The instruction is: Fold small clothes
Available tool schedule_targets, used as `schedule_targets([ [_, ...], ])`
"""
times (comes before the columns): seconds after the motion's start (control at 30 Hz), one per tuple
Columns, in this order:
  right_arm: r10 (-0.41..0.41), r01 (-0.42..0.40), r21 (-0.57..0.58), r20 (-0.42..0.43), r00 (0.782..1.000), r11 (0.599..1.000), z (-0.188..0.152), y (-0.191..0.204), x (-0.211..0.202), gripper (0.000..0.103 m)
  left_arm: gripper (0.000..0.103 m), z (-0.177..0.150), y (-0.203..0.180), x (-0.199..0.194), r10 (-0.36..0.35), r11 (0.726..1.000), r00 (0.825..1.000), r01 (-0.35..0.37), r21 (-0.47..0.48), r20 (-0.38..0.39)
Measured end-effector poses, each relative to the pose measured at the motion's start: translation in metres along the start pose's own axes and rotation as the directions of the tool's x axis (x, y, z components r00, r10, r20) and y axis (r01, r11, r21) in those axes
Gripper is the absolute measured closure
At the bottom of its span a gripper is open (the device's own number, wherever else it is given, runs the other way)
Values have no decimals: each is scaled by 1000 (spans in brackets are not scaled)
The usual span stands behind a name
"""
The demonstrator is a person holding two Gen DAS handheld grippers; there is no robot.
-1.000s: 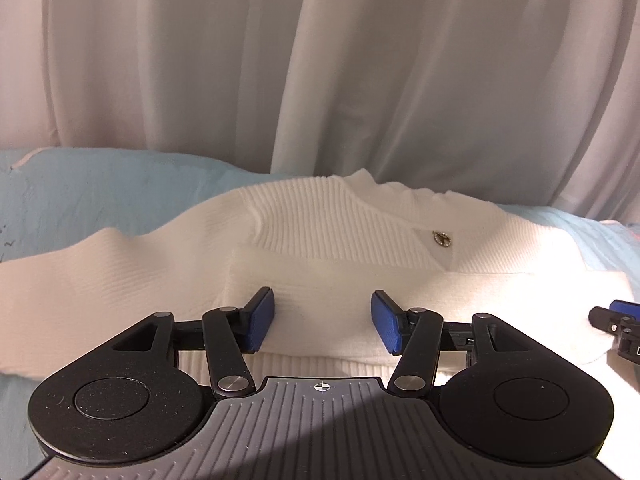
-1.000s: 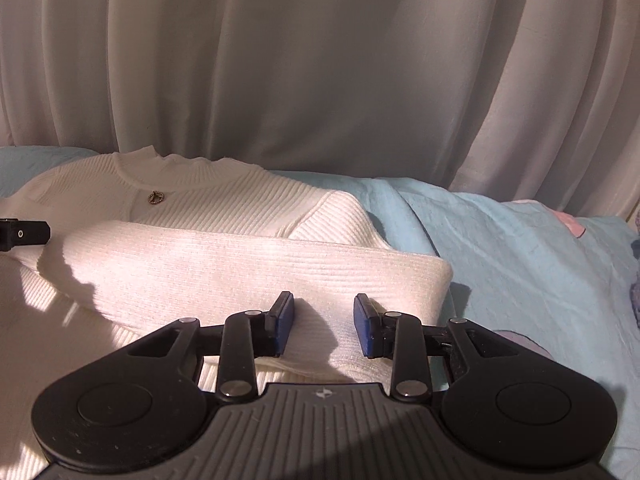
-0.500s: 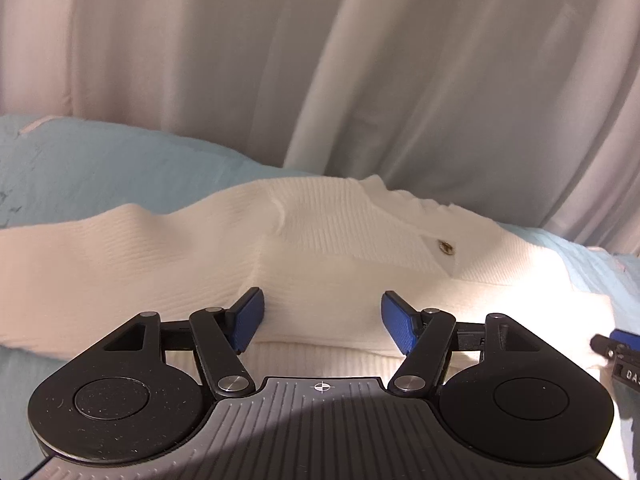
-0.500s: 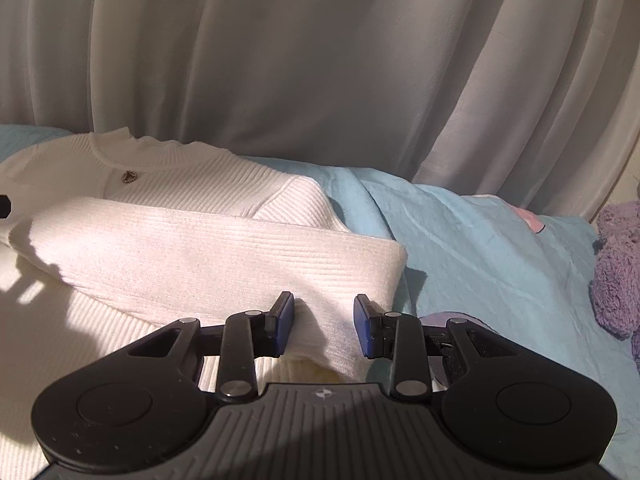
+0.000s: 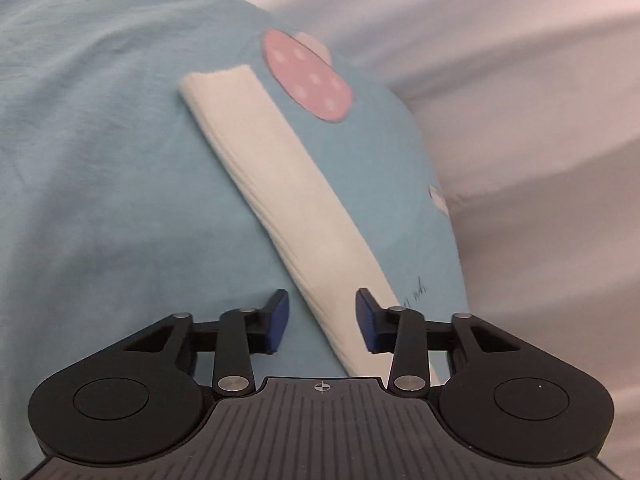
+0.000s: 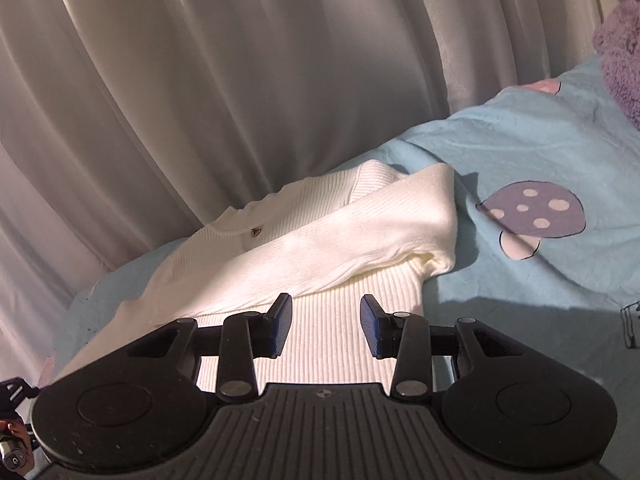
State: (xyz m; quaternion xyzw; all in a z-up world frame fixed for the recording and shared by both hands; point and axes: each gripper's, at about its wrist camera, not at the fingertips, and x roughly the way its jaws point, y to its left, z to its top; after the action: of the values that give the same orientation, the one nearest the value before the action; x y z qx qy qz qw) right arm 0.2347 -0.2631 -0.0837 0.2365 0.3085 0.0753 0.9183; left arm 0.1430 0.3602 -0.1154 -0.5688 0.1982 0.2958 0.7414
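A white ribbed sweater [image 6: 360,232] lies on the light blue bed sheet [image 6: 520,280], one sleeve folded across its chest. My right gripper [image 6: 326,320] hovers over the ribbed hem. Its jaws are opening and the pads press on nothing. In the left wrist view the sweater's other sleeve [image 5: 272,168] stretches flat across the sheet [image 5: 100,160], from the upper left down to my left gripper [image 5: 322,316]. The left jaws are closing, with the sleeve's near part lying between them. A gap still shows beside the left pad.
Pale curtains [image 6: 240,80] hang behind the bed. A purple plush toy [image 6: 620,48] sits at the far right edge. Mushroom prints mark the sheet [image 6: 532,208] [image 5: 308,76]. Part of the other gripper and a hand [image 6: 14,432] shows at the lower left of the right wrist view.
The left gripper swung away from the sweater's body to the outstretched sleeve, rolled over, and its jaws widened, then narrowed. The right gripper rolled and shifted right, its jaws slightly wider.
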Motion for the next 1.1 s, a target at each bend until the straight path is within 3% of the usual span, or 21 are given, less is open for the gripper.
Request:
schedule_targets([
  [0.17, 23, -23, -6, -8, 1000, 1000, -1, 9, -1, 70, 91, 34, 31, 12, -54, 978, 998, 61, -199, 40],
  [0.23, 18, -18, -18, -13, 1000, 1000, -2, 11, 0, 70, 91, 43, 45, 18, -96, 953, 995, 103, -284, 40],
  [0.33, 19, -19, -17, -22, 1000, 1000, -3, 11, 0, 71, 93, 51, 52, 22, -118, 934, 992, 124, -336, 37],
  [0.4, 17, -18, -20, -22, 1000, 1000, -3, 10, 0, 71, 94, 51, 43, 19, -85, 954, 996, 93, -285, 40],
  [0.5, 16, -16, -11, -16, 1000, 1000, -4, 7, -2, 71, 94, 39, 9, 8, -31, 997, 996, 37, -74, 82],
  [0.6, 20, -20, -3, -7, 1000, 1000, -5, 5, -4, 71, 95, 6, -44, -5, -116, 979, 991, 102, 176, 70],
  [0.63, 26, -26, 1, -4, 1000, 1000, -5, 4, -4, 71, 95, -12, -65, -9, -151, 954, 988, 134, 268, 41],
  [0.7, 44, -44, 10, 1, 999, 999, -7, 2, -5, 71, 95, -66, -110, -16, -225, 857, 973, 220, 466, -46],
  [0.73, 50, -50, 10, 1, 999, 999, -7, 2, -4, 71, 95, -94, -128, -19, -256, 797, 961, 273, 539, -109],
  [0.83, 58, -58, -5, 2, 998, 998, -9, 3, -2, 71, 93, -190, -169, -23, -288, 587, 892, 452, 672, -348],
  [0.87, 60, -60, -10, -2, 998, 998, -9, 3, 0, 71, 83, -220, -175, -21, -266, 528, 875, 484, 698, -405],
  [0.9, 64, -65, -15, -13, 998, 998, -8, 3, 2, 71, 58, -246, -178, -19, -235, 476, 862, 504, 720, -449],
  [0.93, 62, -63, -18, -24, 998, 998, -8, 4, 4, 71, 47, -271, -176, -17, -183, 448, 866, 494, 745, -464],
  [1.03, 90, -91, -7, -66, 994, 996, -6, 5, 16, 71, 45, -310, -162, -13, -62, 392, 884, 449, 803, -464],
  [1.1, 119, -119, 5, -97, 988, 993, -4, 8, 27, 71, 39, -308, -149, -14, -29, 414, 910, 388, 823, -414],
])
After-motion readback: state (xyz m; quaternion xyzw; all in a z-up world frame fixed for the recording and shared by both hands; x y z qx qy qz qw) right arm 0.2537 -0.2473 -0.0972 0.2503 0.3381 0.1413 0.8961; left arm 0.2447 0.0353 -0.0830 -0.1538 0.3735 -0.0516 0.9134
